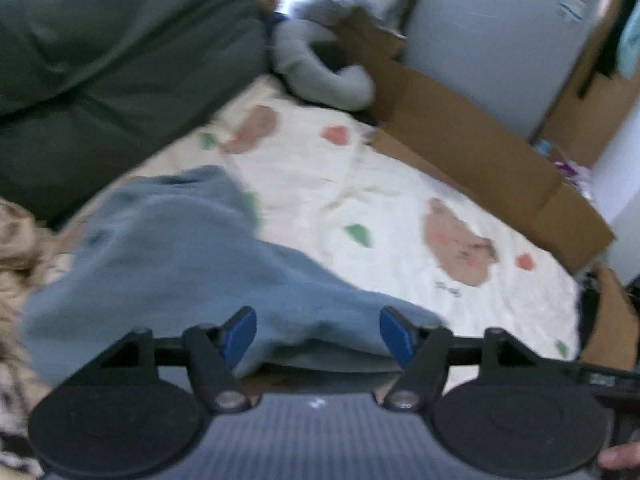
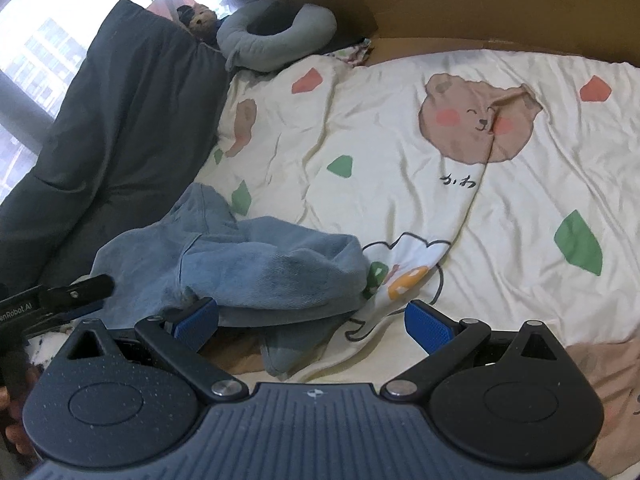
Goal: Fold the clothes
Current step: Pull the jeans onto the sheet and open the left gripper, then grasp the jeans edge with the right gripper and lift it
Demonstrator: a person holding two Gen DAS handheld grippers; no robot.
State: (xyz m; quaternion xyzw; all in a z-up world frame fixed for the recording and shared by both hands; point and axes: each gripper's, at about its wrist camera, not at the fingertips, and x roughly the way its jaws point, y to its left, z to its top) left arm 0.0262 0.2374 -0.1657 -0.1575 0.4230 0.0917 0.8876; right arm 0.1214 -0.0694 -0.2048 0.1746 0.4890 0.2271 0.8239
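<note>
A light blue denim garment [image 1: 180, 248] lies crumpled on the cream bear-print bedsheet [image 1: 380, 200], blurred in the left wrist view. My left gripper [image 1: 318, 336] is open just above its near edge; the fabric runs between the blue pads [image 1: 240, 336], and the pads do not press on it. In the right wrist view the same garment [image 2: 260, 264] is bunched at the lower left of the sheet [image 2: 440, 220]. My right gripper [image 2: 312, 322] stands wide open over its near hem, its left pad [image 2: 196, 318] next to the cloth. The left gripper's black body [image 2: 60, 294] shows at the left edge.
A dark grey duvet [image 2: 120, 120] is heaped along the left side. A grey neck pillow [image 2: 276, 36] and a small plush toy [image 2: 200, 16] sit at the far end. Cardboard [image 1: 460, 140] borders the bed's far right. Beige patterned fabric [image 1: 20, 240] lies beside the garment.
</note>
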